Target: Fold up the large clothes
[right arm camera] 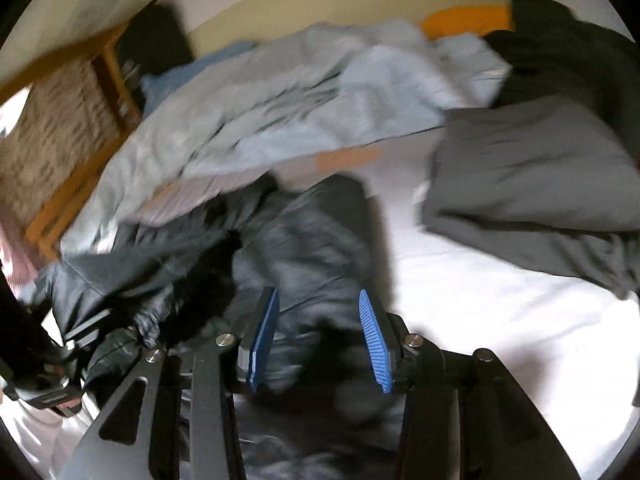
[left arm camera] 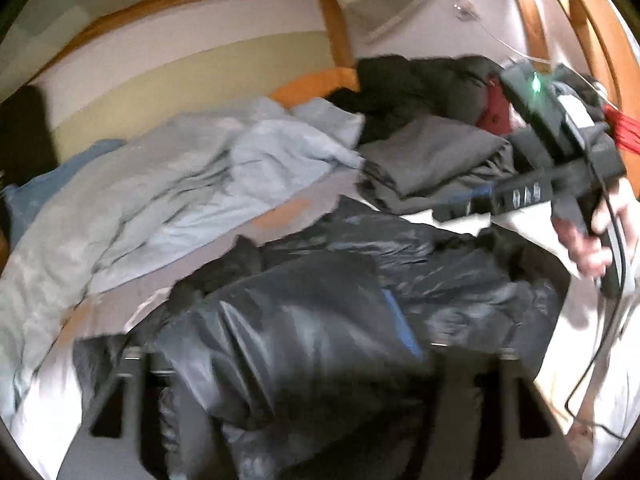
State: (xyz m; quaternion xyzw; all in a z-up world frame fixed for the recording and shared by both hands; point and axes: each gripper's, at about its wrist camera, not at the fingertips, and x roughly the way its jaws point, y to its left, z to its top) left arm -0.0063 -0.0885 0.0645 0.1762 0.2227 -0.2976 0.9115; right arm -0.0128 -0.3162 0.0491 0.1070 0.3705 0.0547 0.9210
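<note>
A black shiny puffer jacket [left arm camera: 312, 312] lies bunched on the white bed sheet [right arm camera: 480, 320]. In the left wrist view a fold of it lies over and between the wide-apart fingers of my left gripper [left arm camera: 288, 320]. Only one blue pad [left arm camera: 400, 320] shows beside the fabric, and no grip on the fold is visible. My right gripper [right arm camera: 317, 294] stands open, its blue pads apart above the jacket's [right arm camera: 304, 240] right part, with nothing pinched. In the left wrist view a hand holds that right gripper [left arm camera: 460, 208] at the jacket's far right edge.
A crumpled light blue duvet [left arm camera: 180, 184] fills the far left of the bed. A folded grey garment [left arm camera: 432, 160] and a dark clothes pile [left arm camera: 408, 80] lie at the far right. A wooden bed frame [left arm camera: 336, 24] runs behind, a wicker basket [right arm camera: 52, 128] stands left, and a black cable [left arm camera: 592, 380] trails right.
</note>
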